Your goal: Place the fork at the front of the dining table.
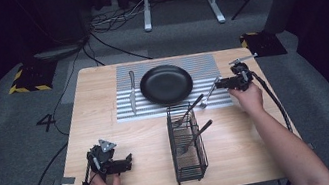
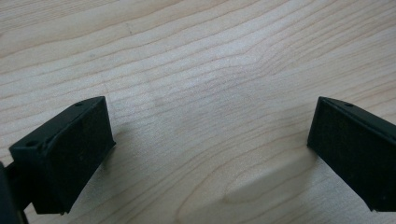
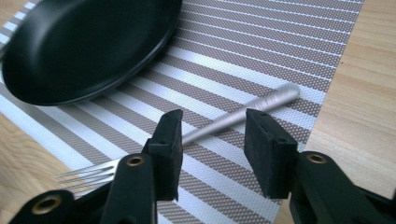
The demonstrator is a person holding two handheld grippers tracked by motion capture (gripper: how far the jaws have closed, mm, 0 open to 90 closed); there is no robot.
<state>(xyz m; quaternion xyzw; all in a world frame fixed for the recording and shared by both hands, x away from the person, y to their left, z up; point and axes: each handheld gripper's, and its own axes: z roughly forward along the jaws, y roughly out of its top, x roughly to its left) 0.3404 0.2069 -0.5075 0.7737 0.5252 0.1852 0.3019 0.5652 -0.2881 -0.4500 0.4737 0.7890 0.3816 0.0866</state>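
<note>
A silver fork [image 3: 275, 98] lies on the striped placemat [image 3: 261, 51], to the right of the black plate [image 3: 88, 46]. Its tines reach past the mat's near edge. My right gripper [image 3: 213, 119] is open, one jaw on each side of the fork's handle, neither touching it. In the high view the right gripper [image 1: 217, 83] hovers at the mat's right edge over the fork [image 1: 208, 94]. My left gripper [image 1: 128, 160] rests open near the table's front left corner. Between its jaws the left gripper [image 2: 210, 126] holds nothing, with bare wood below.
The black plate [image 1: 166, 84] sits mid-mat on the placemat [image 1: 155, 111], with a knife [image 1: 132, 93] to its left. A black wire basket [image 1: 191, 169] stands at front centre and holds two dark-handled utensils [image 1: 194, 102]. The wooden table [image 1: 102, 98] has open room on its left.
</note>
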